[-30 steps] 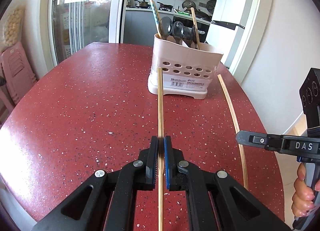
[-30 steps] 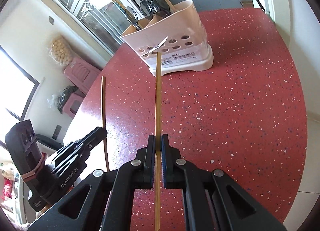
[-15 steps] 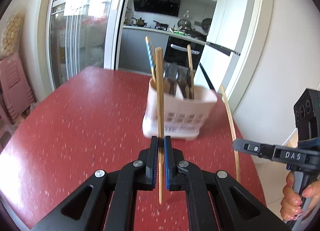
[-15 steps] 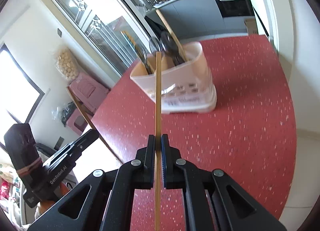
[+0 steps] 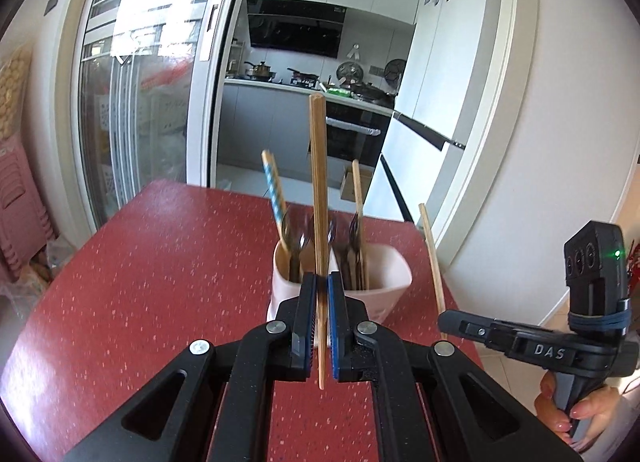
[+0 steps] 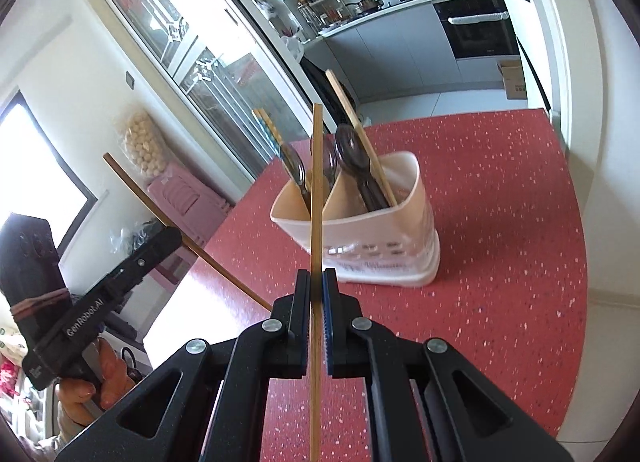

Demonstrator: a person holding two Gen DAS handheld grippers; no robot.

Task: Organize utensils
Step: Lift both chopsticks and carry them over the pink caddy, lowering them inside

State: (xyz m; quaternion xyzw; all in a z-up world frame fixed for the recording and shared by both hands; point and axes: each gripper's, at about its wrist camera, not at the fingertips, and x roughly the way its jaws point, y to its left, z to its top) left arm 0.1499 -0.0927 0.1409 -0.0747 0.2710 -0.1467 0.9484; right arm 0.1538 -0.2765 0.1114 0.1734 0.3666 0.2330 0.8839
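Two chopsticks, flat on the table a second earlier, had been lifted clear, the left gripper (image 5: 321, 326) clamping one chopstick (image 5: 319, 198) and the right gripper (image 6: 316, 322) the other chopstick (image 6: 317, 198), poised near the holder (image 6: 384, 238), ready for insertion.

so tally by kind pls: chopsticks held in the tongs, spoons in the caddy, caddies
Bamboo chopsticks held: 2 (left chopstick in left tongs, right chopstick in right tongs)
Dark spoons: 3
Utensil caddy: 1
Total: 6
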